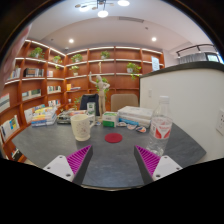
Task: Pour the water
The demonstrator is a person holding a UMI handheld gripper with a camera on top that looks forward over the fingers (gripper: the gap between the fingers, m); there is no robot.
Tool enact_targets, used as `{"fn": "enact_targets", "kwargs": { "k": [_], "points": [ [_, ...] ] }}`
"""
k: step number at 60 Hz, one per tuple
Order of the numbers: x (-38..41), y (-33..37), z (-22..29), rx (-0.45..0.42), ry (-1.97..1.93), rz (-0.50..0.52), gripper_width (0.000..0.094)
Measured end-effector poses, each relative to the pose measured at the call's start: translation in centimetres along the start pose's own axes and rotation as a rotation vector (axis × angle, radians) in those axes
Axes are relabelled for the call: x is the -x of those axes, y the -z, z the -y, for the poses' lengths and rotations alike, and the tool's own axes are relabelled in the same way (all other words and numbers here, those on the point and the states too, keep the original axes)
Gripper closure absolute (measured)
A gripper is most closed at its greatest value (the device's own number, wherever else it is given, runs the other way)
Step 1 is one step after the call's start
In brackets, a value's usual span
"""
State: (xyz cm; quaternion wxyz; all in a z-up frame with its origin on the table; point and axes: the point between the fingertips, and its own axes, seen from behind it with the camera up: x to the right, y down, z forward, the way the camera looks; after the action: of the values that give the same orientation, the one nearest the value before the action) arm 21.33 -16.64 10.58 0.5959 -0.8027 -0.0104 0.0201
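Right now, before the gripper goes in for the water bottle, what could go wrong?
The gripper is open and holds nothing. The water bottle is tall, slim and apparently clear, standing just ahead of the right finger, so an off-centre approach could tip it. The red cap lies on the table, so the bottle may be open and spill. The glass sits close to other items, so a swing might bump them.

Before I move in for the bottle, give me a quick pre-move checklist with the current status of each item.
1. Gripper fingers open, nothing held: ok.
2. Plastic water bottle upright on the grey table, ahead of the right finger: ok.
3. Clear glass cup upright, ahead of the left finger: ok.
4. Bottle cap off: cannot tell.
5. Red coaster lies between cup and bottle, away from both: ok.
6. Tissue pack behind the bottle, leaving the approach free: ok.
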Motion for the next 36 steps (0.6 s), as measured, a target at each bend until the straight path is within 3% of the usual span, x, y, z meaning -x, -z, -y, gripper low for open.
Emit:
{"fn": "enact_targets", "kwargs": {
  "k": [9,19,36],
  "points": [
    [-6.9,-0.3,-3.0,-0.025,-0.005,-0.108,0.0052],
    [-12.6,-2.4,-2.0,-0.064,-0.003,-0.173,0.0054],
    [-15.6,-8.3,2.8,-0.152,0.025,-0.147,0.0059]
  ]
}}
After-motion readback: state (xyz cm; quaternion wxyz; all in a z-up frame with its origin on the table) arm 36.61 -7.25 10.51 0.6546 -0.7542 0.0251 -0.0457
